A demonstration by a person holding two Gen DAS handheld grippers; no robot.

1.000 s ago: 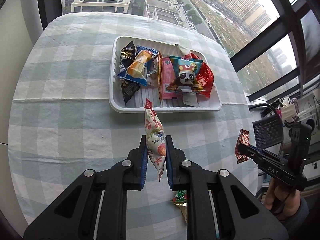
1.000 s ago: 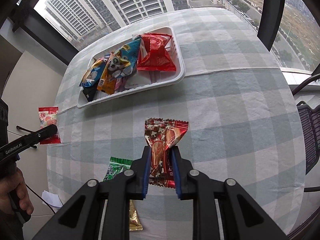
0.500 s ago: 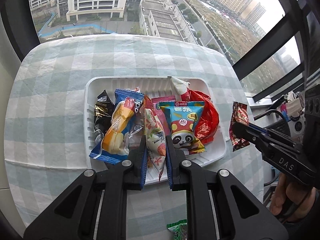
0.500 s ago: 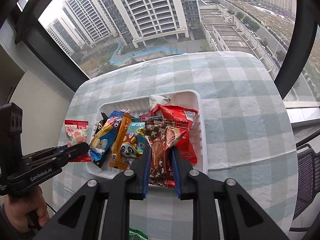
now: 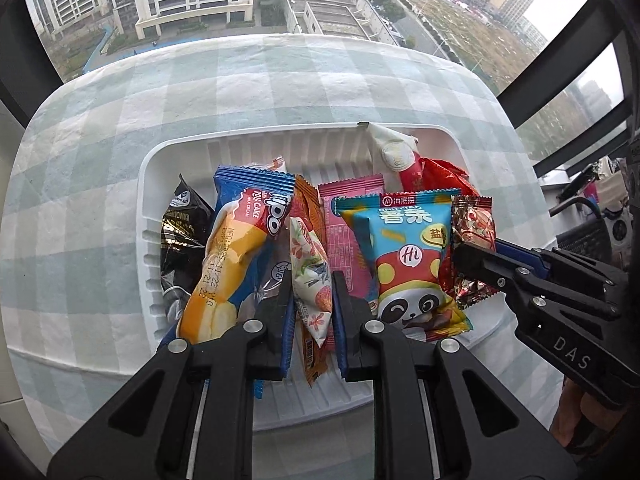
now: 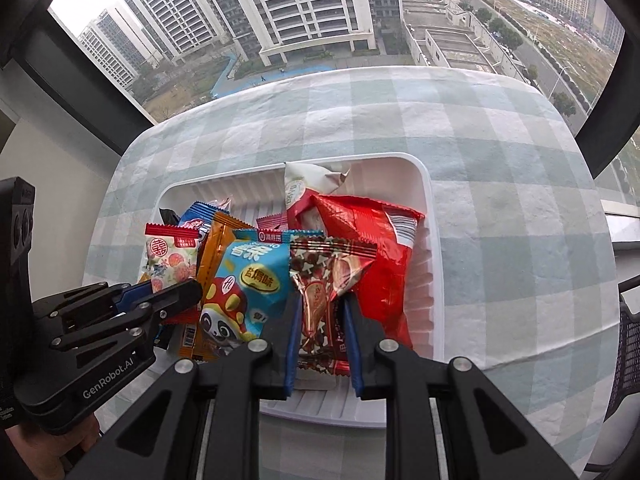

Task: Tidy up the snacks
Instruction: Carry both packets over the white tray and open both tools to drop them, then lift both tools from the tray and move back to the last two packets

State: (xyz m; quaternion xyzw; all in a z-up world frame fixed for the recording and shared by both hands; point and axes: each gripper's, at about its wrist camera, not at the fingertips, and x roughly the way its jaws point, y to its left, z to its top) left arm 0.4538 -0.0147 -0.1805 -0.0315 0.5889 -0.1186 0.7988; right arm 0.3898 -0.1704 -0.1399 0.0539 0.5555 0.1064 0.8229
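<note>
Round table [image 5: 80, 240] under pale green-and-white checked cloth [image 6: 500, 220], creased along fold lines. White ribbed plastic tray [image 5: 146, 216] sits directly on cloth near table's middle, long side across view, piled with snack packets. Table stands close to large window.

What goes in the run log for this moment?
left gripper: holds floral packet | right gripper: holds brown packet | both over white tray | not released
</note>
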